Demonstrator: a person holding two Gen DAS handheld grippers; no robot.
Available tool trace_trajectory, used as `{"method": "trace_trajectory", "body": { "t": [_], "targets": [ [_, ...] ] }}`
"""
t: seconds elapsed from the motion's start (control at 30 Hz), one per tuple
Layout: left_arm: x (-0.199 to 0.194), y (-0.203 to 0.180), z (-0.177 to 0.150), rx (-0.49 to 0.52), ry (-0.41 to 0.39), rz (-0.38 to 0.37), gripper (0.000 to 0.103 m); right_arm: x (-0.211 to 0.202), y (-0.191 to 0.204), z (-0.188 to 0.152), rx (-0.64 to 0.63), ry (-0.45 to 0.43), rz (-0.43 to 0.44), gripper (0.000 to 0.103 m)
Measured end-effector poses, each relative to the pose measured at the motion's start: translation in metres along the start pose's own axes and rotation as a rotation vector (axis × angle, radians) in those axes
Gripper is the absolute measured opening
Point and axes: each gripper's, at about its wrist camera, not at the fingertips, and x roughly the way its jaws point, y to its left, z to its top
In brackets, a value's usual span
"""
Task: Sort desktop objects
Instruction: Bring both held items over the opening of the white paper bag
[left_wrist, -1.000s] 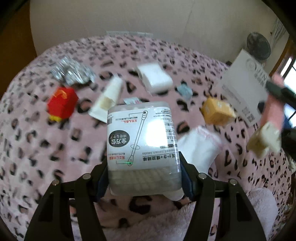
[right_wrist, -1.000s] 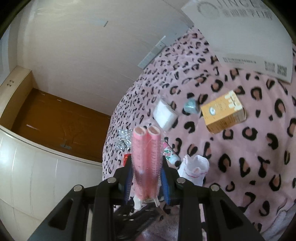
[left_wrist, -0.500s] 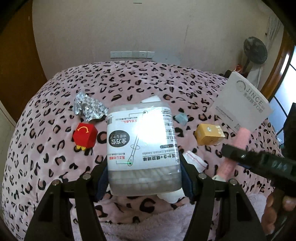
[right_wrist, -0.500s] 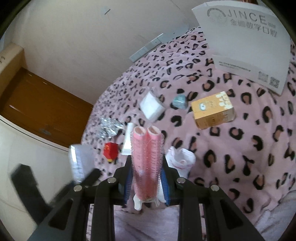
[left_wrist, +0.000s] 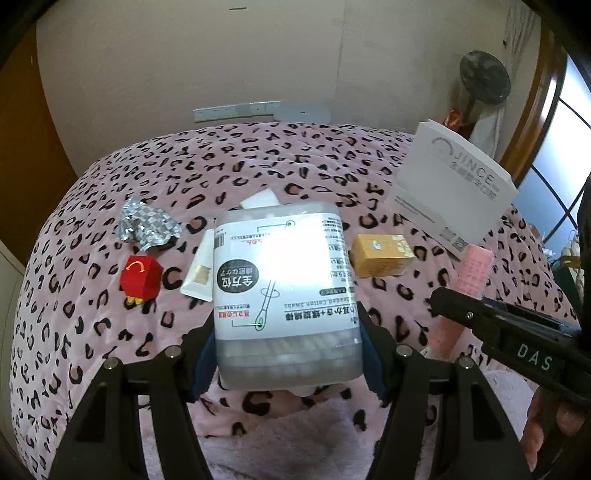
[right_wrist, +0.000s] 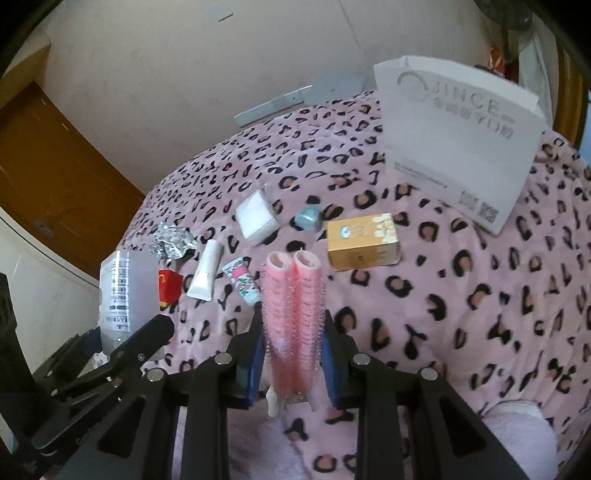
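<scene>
My left gripper (left_wrist: 288, 354) is shut on a clear cotton swab box (left_wrist: 284, 291) with a white label, held above the pink leopard blanket (left_wrist: 258, 170). The box also shows in the right wrist view (right_wrist: 125, 291). My right gripper (right_wrist: 293, 365) is shut on a pair of pink hair rollers (right_wrist: 293, 310), held upright above the blanket; they show at the right of the left wrist view (left_wrist: 463, 291). A white paper bag (right_wrist: 458, 140) stands at the back right.
On the blanket lie a yellow box (right_wrist: 364, 247), a small blue-grey cube (right_wrist: 309, 218), a white packet (right_wrist: 255, 215), crumpled foil (right_wrist: 171, 242), a white tube (right_wrist: 205, 275), a floral tube (right_wrist: 242, 281) and a red box (left_wrist: 140, 277). A wall stands behind.
Both grippers have drawn back and levelled, so more of the blanket and wall shows. The right gripper with the rollers now sits close beside the left one. Both holds are unchanged.
</scene>
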Motion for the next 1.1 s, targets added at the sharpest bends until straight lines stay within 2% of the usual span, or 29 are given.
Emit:
{"method": "trace_trajectory", "body": {
  "t": [0.47,1.1],
  "targets": [
    [0.005,-0.057,0.015,0.09,0.008,-0.067,0.065,-0.034,-0.029,0.006,-0.002,-0.028,-0.089,0.027],
    [0.04,-0.116,0.039,0.22,0.046,-0.112,0.065,-0.033,-0.074,0.026,0.036,-0.047,-0.177,0.027]
  ]
}}
